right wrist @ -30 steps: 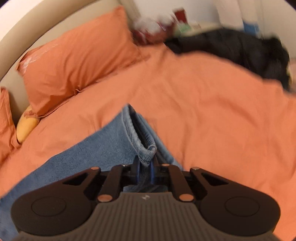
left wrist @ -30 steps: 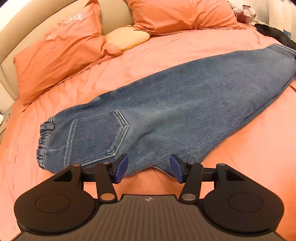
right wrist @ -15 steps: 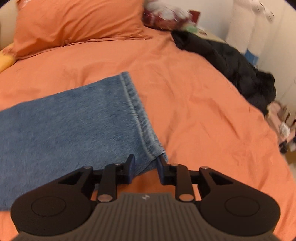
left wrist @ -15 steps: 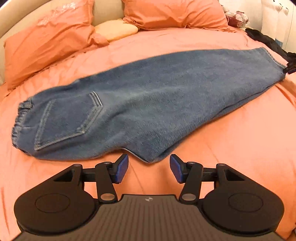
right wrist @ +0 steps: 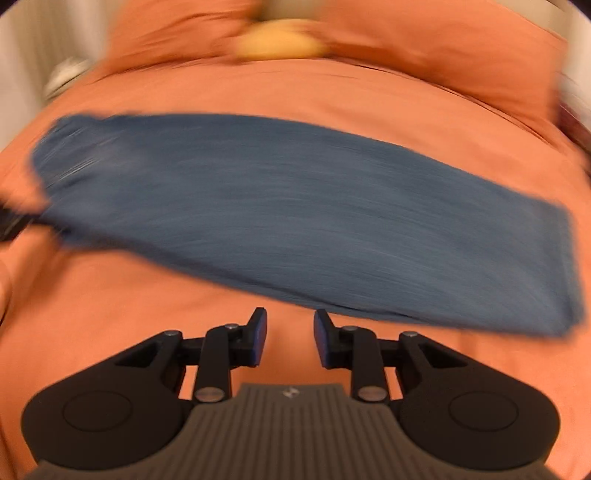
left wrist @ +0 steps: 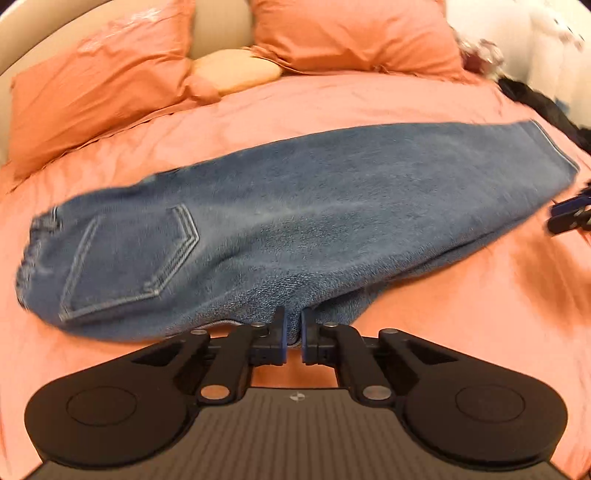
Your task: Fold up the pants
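Blue jeans (left wrist: 295, 221) lie folded lengthwise across the orange bed, with the waistband and back pocket (left wrist: 125, 258) to the left and the hem (left wrist: 550, 147) to the right. My left gripper (left wrist: 293, 332) is shut on the near edge of the denim at the crotch bulge. In the left wrist view my right gripper (left wrist: 569, 218) shows at the right edge, just off the leg end. The right wrist view is blurred. It shows the jeans (right wrist: 295, 210) stretched across the bed, and my right gripper (right wrist: 290, 339) open over bare sheet just short of their near edge, holding nothing.
Two orange pillows (left wrist: 92, 85) (left wrist: 351, 33) and a yellow cushion (left wrist: 236, 70) lean on the beige headboard at the back. A dark garment (left wrist: 535, 99) lies at the far right corner. Orange sheet (left wrist: 461, 314) surrounds the jeans on all sides.
My left gripper went from open in front of the jeans to shut on their near edge. My right gripper let go of the hem, opened and swung away sideways.
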{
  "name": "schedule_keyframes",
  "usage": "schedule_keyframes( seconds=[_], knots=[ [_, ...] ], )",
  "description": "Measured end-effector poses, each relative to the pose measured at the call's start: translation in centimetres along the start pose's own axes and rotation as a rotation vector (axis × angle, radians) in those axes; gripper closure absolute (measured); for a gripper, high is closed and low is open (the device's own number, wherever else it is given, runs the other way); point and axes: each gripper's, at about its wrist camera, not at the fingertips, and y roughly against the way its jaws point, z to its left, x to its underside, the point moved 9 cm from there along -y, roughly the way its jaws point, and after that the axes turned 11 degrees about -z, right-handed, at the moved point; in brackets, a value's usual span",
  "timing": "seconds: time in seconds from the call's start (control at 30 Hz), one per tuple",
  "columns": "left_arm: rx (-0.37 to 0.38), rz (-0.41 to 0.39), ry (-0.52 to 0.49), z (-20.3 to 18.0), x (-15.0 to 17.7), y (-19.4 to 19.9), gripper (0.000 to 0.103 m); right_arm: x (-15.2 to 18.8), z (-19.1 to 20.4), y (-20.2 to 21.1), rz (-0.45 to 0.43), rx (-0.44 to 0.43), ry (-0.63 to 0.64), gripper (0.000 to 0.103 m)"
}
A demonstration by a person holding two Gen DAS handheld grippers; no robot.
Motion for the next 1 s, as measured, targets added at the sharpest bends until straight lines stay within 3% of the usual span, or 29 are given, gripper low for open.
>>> schedule_keyframes(
  seconds=[0.07,0.17,0.27,0.37,0.4,0.47,0.53,0.67,0.73,0.77,0.8,0.83,1.0],
  knots=[
    [0.016,0.029,-0.065,-0.2,-0.5,0.5,0.103,-0.9,4.1,-0.9,-0.009,-0.075,0.115,0.079],
    [-0.024,0.054,-0.154,0.7,-0.6,0.8,0.103,-1.9,9.3,-2.8,-0.028,-0.157,0.283,0.073],
    [0.064,0.057,-0.125,1.4,-0.6,1.2,0.103,-2.6,13.2,-4.9,-0.041,-0.213,0.408,0.069],
    [0.104,0.062,-0.13,1.5,-0.2,1.7,0.102,-2.5,15.5,-7.3,0.002,-0.262,0.481,0.069],
    [0.131,0.084,-0.11,1.3,0.1,1.5,0.097,-2.3,16.0,-7.8,0.011,-0.261,0.506,0.069],
    [0.157,0.075,-0.092,1.1,0.8,1.3,0.073,-2.3,16.9,-8.3,-0.006,-0.248,0.54,0.069],
    [0.157,0.064,-0.112,0.6,1.9,0.7,0.056,-2.7,17.2,-8.3,-0.037,-0.254,0.549,0.068],
    [0.171,0.04,-0.031,0.3,2.9,-1.2,0.052,-4.1,17.3,-9.4,-0.048,-0.248,0.585,0.059],
    [0.144,0.035,0.009,0.6,2.9,-2.7,0.052,-4.3,17.2,-9.6,-0.033,-0.259,0.604,0.06],
    [0.125,0.029,0.017,0.7,2.7,-3.2,0.059,-4.3,17.1,-9.8,-0.021,-0.265,0.617,0.06],
    [0.127,0.02,0.025,0.7,2.5,-3.3,0.068,-4.2,17.2,-9.9,-0.012,-0.265,0.637,0.06],
    [0.139,0.005,0.039,0.8,2.0,-3.2,0.087,-4.1,17.4,-9.8,-0.006,-0.267,0.66,0.06],
    [0.193,-0.003,0.007,1.4,-0.6,-1.8,0.096,-4.0,18.8,-9.8,-0.057,-0.263,0.826,0.06]
  ],
)
